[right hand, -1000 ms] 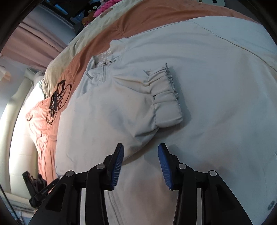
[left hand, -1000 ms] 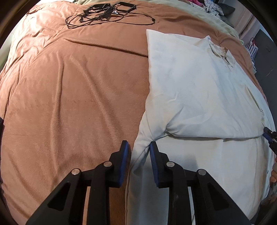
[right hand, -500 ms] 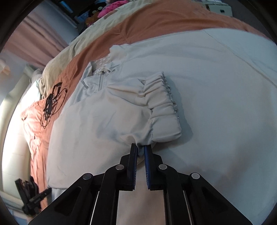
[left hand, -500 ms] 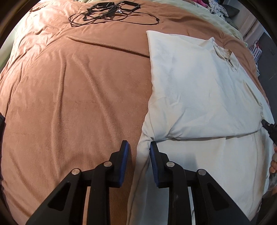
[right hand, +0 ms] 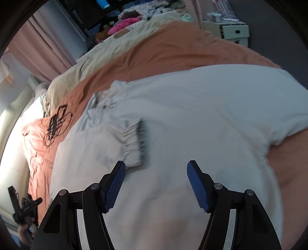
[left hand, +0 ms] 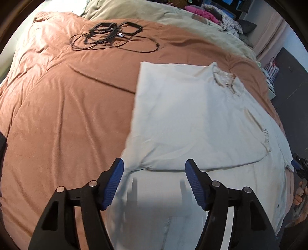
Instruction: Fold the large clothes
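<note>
- One cream-white garment (left hand: 192, 119) is lying spread on the rust-orange bedcover (left hand: 63, 115), toward that cover's right side in the left wrist view, its neckline (left hand: 226, 80) pointing to the far end of the bed.
- One sleeve (right hand: 107, 146) is lying folded across the garment's body, and its single gathered cuff (right hand: 137, 142) is resting on the cloth near the middle.
- The left gripper (left hand: 154, 173) is hanging above the garment's left edge, just below the folded sleeve; its two blue-padded jaws have just been opening and are standing wide apart, with nothing gripped, and the cloth is lying flat beneath them.
- The right gripper (right hand: 156, 173) is hanging above the garment just below the cuff; its two jaws have likewise just been opening and are standing wide apart, holding nothing.
- One tangle of black cable and straps (left hand: 113, 36) is lying on the bedcover at the far end, well apart from the garment.
- One pale beige blanket (left hand: 173, 17) is lying beyond the orange cover.
- One bright pink item (right hand: 123, 26) is sitting in the clutter past the blanket.
- One white drawer unit (right hand: 233, 31) is standing on the floor beside the bed.
</note>
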Tool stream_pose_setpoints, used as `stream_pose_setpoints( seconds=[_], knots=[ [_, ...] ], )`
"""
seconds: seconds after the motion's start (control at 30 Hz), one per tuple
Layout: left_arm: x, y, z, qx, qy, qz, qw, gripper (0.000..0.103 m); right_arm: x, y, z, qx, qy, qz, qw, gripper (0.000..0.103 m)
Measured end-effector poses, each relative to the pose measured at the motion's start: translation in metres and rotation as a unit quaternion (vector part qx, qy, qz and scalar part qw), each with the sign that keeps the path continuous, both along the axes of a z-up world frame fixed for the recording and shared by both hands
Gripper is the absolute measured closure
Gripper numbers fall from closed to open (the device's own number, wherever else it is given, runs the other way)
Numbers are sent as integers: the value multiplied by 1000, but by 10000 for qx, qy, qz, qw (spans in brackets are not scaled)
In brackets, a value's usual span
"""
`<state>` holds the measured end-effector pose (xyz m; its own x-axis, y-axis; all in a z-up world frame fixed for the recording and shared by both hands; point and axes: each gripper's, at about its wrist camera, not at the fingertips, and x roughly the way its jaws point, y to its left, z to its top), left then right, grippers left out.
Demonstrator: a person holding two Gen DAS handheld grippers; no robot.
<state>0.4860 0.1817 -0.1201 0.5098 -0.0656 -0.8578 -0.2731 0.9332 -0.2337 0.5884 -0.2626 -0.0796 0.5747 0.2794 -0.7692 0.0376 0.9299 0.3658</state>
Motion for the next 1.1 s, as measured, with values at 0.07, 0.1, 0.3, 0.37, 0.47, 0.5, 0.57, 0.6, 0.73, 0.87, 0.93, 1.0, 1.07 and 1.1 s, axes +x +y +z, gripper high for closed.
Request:
stream_pose_setpoints(
  seconds=[0.07,0.1,0.3,0.37,0.47,0.5,0.57,0.6,0.73,0.87,0.93,1.0,1.07,1.1],
  knots=[
    [5,-14,3,-14,-32,-119,9999,36,-5,-28,6,-29,-57,-211,9998,36],
    [8,-23,4,-20,-52,-194,9998,36,-8,-43,8,-22,-81,-327,9994,36],
    [25,-71,12,10,-144,-526,9985,36,-27,-133,13,100,-178,-1013,9946,36],
    [30,-87,13,59,-155,-624,9979,36,-31,-158,12,116,-195,-1174,9928,36],
    [39,-110,15,98,-180,-750,9970,36,-35,-193,7,147,-214,-1448,9891,36],
    [42,-117,15,111,-184,-783,9967,36,-36,-204,5,179,-224,-1517,9880,37],
    [48,-133,15,160,-188,-855,9960,36,-36,-226,0,225,-222,-1676,9854,39],
    [50,-139,15,175,-189,-890,9957,36,-36,-237,-4,268,-224,-1753,9839,40],
    [61,-167,10,300,-168,-1059,9938,36,-32,-270,-21,392,-197,-1983,9792,41],
    [72,-190,5,393,-144,-1194,9920,36,-22,-300,-40,536,-168,-2184,9742,41],
    [77,-199,3,478,-133,-1246,9910,36,-17,-310,-47,576,-145,-2251,9725,41],
    [80,-205,2,515,-124,-1280,9904,36,-11,-319,-55,657,-138,-2320,9704,48],
    [84,-210,-2,537,-100,-1297,9901,36,-6,-328,-61,737,-126,-2382,9683,50],
    [86,-212,-3,554,-86,-1300,9899,36,-3,-331,-64,751,-126,-2423,9672,50]
  ],
)
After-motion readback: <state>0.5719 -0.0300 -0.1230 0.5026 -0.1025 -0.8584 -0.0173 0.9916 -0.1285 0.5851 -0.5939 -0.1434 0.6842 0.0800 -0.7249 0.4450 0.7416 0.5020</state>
